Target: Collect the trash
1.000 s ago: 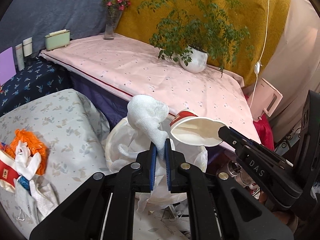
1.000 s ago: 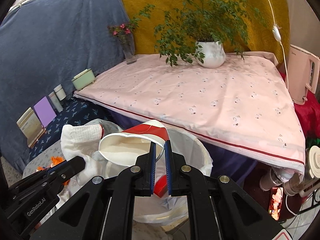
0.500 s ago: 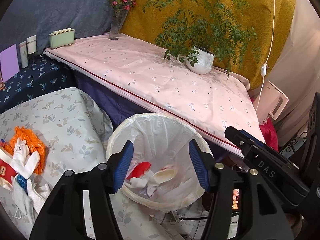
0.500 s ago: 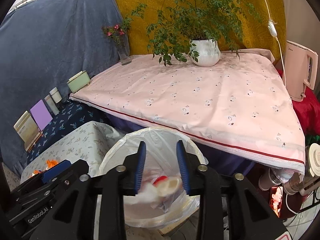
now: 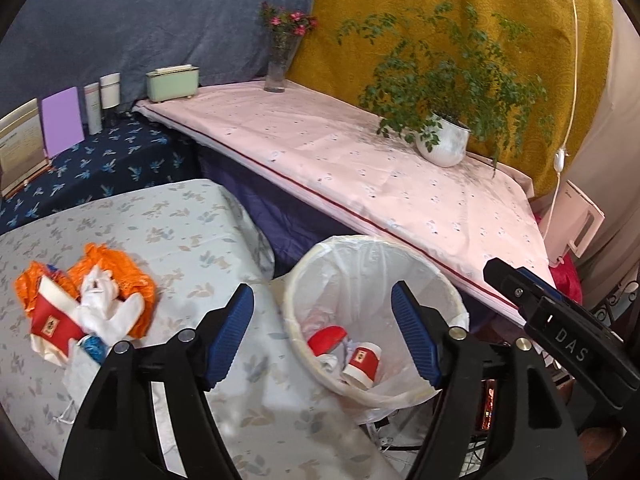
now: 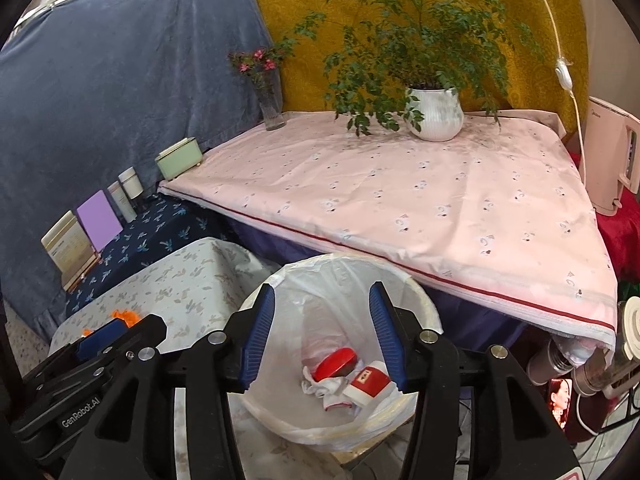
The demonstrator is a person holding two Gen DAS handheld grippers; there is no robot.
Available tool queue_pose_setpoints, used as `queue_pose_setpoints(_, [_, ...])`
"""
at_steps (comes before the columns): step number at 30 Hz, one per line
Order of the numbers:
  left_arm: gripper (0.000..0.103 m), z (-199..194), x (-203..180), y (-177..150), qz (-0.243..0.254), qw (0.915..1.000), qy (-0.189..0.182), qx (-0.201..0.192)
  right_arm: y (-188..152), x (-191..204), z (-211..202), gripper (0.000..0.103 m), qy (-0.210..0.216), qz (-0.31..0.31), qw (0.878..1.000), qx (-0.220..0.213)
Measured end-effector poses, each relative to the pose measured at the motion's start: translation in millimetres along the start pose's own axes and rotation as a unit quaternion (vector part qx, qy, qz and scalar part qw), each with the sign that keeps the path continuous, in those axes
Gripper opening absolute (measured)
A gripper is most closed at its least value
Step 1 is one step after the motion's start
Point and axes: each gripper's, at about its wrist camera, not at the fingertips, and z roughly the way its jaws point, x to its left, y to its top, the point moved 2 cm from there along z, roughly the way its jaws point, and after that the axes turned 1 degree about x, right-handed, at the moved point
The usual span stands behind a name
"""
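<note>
A white bin with a clear liner (image 5: 416, 256) (image 6: 416, 300) stands between the floral table and the pink table. Two red-and-white paper cups (image 5: 362, 362) (image 6: 370, 382) and white crumpled cloth (image 6: 326, 394) lie inside it. My left gripper (image 5: 322, 336) is open and empty, over the bin's left rim. My right gripper (image 6: 322, 338) is open and empty, above the bin. On the floral table a trash pile remains: an orange bag (image 5: 120, 268), a white glove (image 5: 102, 300) and a red cup (image 5: 54, 318).
The pink-clothed table (image 6: 400, 192) carries a potted plant (image 6: 434, 118), a flower vase (image 6: 272, 108) and a green box (image 6: 178, 158). Books and jars (image 5: 60, 120) stand on the dark blue surface. A pink kettle (image 6: 610, 160) is at the right.
Both grippers opened and dropped the white cloth and the paper cup into the bin. The left gripper has swung left, bringing the trash pile into view.
</note>
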Motion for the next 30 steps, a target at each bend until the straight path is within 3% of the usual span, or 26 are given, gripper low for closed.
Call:
queue_pose_setpoints(18, [0.068,-40.5,91.4,-30.7,-0.037,0.9947,0.096,0.000,-37.3,95.4,7.2,0.049,0.059,-0.067,0.995,0.038])
queue_pose_setpoints(30, [0.068,-48.5,137.4,-63.4,-0.064,0.9883,0.135,0.030,-65.0,139.1,18.5,0.049,0.084,-0.101,0.989,0.070])
